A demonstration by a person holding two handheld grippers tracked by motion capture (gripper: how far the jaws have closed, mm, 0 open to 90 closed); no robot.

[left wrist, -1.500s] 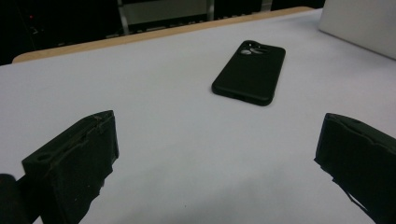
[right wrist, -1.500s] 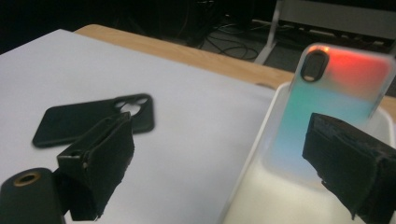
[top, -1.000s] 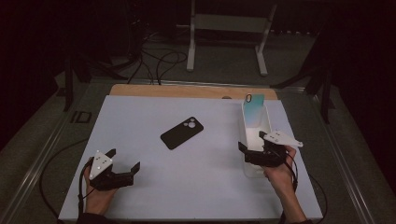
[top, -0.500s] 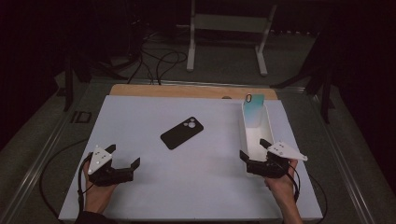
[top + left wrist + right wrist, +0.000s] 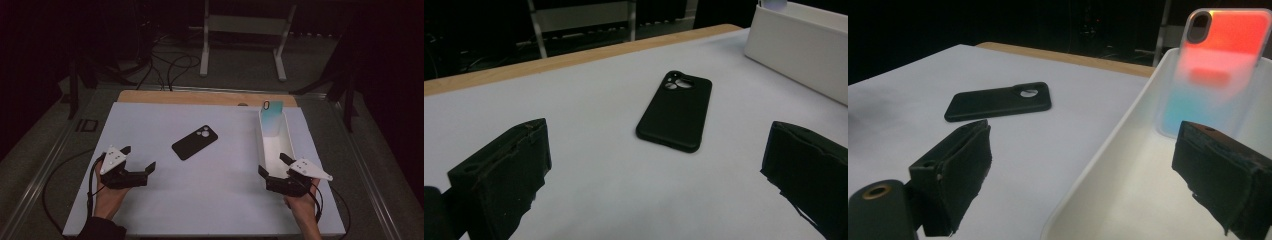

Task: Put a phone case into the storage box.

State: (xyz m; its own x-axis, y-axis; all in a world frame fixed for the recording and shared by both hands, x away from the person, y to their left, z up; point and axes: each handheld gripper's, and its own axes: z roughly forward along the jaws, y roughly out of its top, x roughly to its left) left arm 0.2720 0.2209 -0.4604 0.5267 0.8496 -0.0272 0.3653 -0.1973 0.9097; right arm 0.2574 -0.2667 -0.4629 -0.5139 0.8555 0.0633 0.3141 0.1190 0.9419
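high view: both hands low, left tool [image 5: 137,158] and right tool [image 5: 274,165] (jaws apart)

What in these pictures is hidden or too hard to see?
- Black phone case: it lies face down, so its underside is hidden in every view.
- Coloured phone case in the white tray: the right gripper's jaw covers its lower corner in the right gripper view; tiny in the high view.
- White tray: cut off by the frame edge in the left gripper view.
- Room behind the table: too dark.
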